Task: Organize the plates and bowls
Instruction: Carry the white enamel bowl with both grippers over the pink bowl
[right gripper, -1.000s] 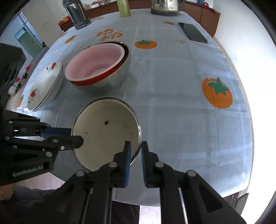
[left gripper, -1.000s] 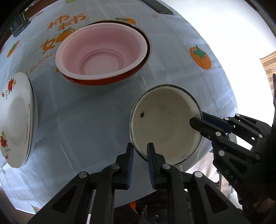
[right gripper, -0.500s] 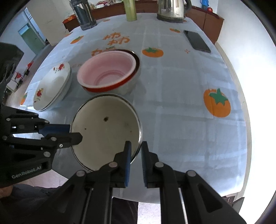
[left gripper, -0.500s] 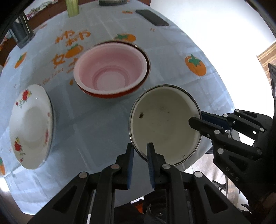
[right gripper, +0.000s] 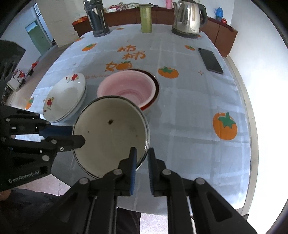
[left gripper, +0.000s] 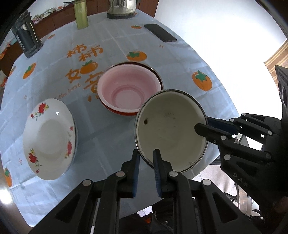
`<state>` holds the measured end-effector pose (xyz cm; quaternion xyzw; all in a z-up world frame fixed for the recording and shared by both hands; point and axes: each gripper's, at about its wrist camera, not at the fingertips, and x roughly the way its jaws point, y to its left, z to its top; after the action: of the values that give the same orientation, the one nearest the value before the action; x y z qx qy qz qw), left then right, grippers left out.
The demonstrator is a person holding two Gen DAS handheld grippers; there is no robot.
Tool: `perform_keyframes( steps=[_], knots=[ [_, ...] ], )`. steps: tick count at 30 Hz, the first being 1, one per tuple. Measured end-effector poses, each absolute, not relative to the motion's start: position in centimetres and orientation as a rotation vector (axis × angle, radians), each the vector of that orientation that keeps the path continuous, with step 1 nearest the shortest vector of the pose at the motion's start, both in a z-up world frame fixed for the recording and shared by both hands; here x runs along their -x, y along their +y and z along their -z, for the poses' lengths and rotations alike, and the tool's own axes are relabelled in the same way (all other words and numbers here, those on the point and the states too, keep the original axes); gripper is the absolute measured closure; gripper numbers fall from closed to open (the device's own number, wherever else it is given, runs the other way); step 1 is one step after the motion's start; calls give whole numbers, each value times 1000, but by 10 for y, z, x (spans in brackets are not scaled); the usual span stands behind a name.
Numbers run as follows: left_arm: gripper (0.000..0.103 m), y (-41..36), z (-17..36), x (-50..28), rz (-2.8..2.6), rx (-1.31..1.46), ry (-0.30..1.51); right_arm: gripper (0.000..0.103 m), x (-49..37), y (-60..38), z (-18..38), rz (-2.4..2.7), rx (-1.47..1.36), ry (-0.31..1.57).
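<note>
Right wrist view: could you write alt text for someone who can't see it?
Two black grippers, right and left, pinch opposite edges of a cream bowl above a blue tablecloth printed with orange fruit. Beyond sit a pink bowl nested in others, flowered plates, a kettle and a phone.

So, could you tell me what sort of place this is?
Probably a home dining room: a table with a persimmon-print tablecloth, an electric kettle, and a wooden sideboard along the wall.
</note>
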<state>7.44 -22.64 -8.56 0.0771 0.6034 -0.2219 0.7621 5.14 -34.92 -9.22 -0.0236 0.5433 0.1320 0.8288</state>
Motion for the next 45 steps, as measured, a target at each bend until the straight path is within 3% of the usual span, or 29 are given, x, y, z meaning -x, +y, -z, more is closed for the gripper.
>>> perform_keyframes(
  steps=[45],
  knots=[
    [87,-179,59,-115,419,-115,1252,90,-92,-299,60,-334,126,1075]
  ],
)
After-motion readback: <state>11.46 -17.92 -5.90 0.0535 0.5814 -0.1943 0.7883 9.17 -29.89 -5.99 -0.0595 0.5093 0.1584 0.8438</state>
